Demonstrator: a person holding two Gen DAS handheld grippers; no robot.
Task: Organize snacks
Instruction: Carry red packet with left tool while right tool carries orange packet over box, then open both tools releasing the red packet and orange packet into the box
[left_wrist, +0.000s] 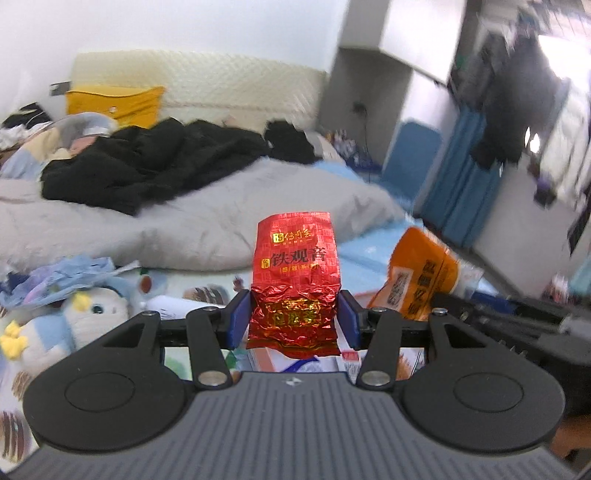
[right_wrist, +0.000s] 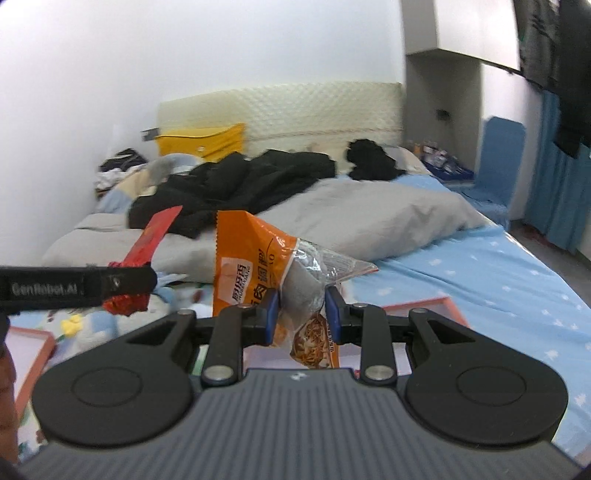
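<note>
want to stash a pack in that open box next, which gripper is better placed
Probably right: the right gripper holds the orange packet just above the pink-rimmed box. The left gripper holds its red tea packet further left.

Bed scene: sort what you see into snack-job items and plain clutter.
Job items:
- red foil packet, clamped in the left gripper
- orange snack bag, clamped in the right gripper

Clutter:
- black clothes
- grey duvet
- plush toy
- yellow bag
</note>
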